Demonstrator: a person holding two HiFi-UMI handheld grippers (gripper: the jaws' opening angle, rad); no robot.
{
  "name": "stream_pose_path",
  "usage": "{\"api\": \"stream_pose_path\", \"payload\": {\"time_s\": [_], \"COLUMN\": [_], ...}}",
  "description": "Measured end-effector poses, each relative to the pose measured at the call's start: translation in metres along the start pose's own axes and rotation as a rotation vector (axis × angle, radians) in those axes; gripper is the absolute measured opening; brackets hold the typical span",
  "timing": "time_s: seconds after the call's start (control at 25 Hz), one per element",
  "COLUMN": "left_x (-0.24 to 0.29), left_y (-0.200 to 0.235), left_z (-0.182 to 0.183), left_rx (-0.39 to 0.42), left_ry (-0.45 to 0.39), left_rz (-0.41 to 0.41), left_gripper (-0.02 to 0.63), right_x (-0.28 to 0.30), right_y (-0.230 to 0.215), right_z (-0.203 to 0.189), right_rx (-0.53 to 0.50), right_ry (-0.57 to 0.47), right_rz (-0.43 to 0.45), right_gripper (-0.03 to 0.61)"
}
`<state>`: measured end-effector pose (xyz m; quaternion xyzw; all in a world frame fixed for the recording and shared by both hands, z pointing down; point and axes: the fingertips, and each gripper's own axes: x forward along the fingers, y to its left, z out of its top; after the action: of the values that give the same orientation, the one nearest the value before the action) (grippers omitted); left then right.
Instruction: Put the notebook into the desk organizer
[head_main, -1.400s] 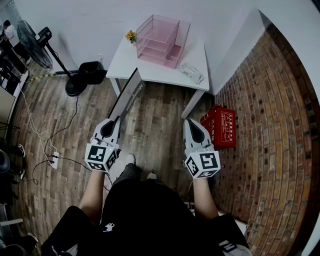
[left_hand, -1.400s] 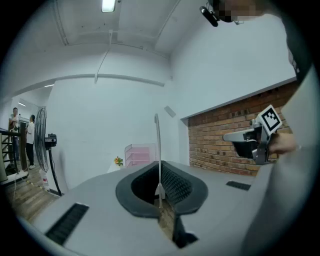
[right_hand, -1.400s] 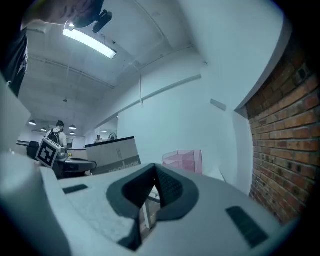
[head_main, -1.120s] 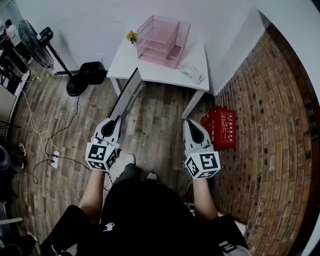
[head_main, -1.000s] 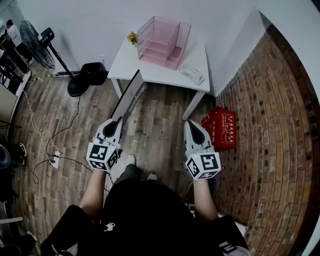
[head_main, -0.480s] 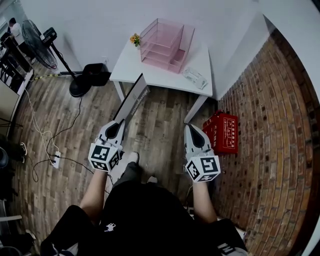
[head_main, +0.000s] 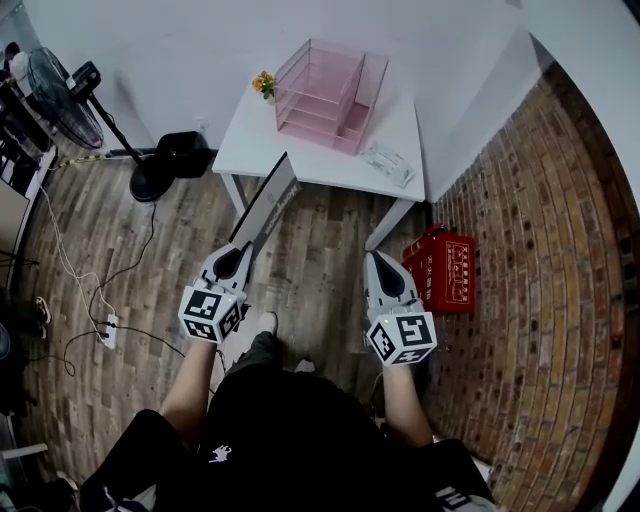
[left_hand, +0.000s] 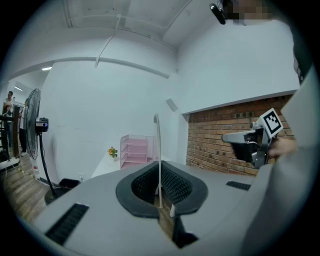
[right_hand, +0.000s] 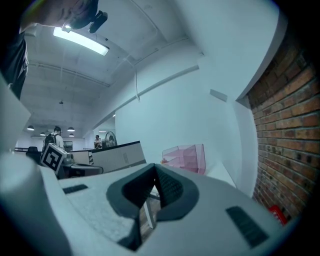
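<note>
Notebook (head_main: 266, 198), thin, grey, rectangular: likely light and stiff, cantilevered from left tongs (head_main: 238, 250) clenched on its near edge, seemingly a sound hold; right tongs (head_main: 378, 260) closed, empty.

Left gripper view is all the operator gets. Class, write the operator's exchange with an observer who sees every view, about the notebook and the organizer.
Operator: Is the notebook straight in the left tongs?
Observer: Head view shows it broadside, gripped at its near end, pointing at the table.
Operator: Anything beside the organizer?
Observer: A clear packet lies on the table, to its right.
</note>
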<state>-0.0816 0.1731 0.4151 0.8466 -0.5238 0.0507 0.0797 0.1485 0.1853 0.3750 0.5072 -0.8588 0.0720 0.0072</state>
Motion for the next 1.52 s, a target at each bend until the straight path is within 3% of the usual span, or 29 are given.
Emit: {"api": "stream_pose_path", "payload": {"time_s": [0.76, 1.52], "left_x": [0.086, 0.133], "left_y": [0.075, 0.147], "left_z": [0.000, 0.000], "left_rx": [-0.041, -0.043], "left_ry": [0.050, 0.051], "left_rz": [-0.103, -0.234], "left_gripper": [0.011, 0.011], "right_x": [0.098, 0.165], "right_y": [-0.013, 0.007], "right_z": [0.005, 0.015], "right_rx": [-0.007, -0.037], "right_ry": [0.048, 0.040], "right_rz": [-0.089, -0.221], "right_gripper": [0.003, 0.003]}}
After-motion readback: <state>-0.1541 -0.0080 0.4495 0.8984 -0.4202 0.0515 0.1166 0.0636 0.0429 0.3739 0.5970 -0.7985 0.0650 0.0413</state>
